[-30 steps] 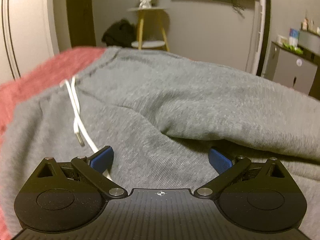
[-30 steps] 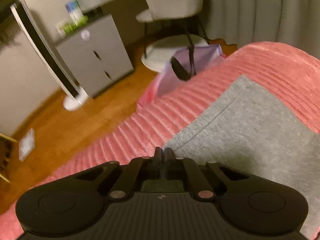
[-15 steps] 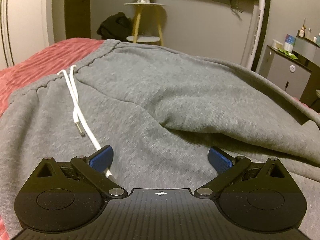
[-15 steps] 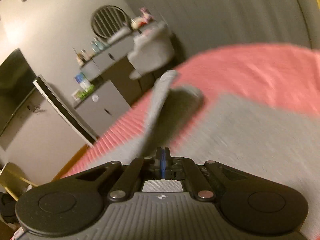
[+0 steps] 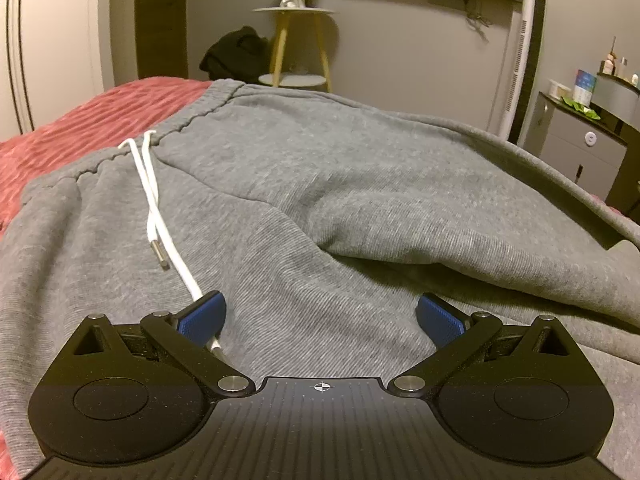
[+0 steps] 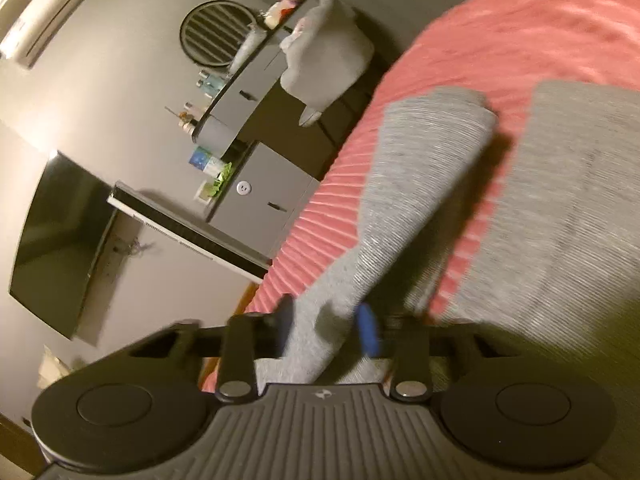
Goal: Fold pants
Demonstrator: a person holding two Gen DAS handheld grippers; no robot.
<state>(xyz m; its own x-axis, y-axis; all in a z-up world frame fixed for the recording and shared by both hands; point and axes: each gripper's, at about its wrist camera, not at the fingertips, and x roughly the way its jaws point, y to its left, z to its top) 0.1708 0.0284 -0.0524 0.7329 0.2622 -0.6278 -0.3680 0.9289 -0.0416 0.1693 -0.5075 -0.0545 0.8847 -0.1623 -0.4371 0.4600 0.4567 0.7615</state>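
Right gripper (image 6: 328,328) swung over, opening around pants leg (image 6: 404,200) – left gripper (image 5: 320,316) agape

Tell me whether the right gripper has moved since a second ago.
Yes. The right gripper has swung and rolled: the cabinet, once upper left and upright, now sits tilted mid-left, and a pant leg lies between its opening jaws.

I find no text, brand name or number that I can read in either view. The only sign on my rig is a small round crosshair mark (image 5: 321,387) at six o'clock on the left gripper's ribbed body, and a small pale emblem (image 6: 321,393) at six o'clock on the right gripper's body, too blurred to make out. At three o'clock in the left view a blue box (image 5: 584,87) carries print too small to read.
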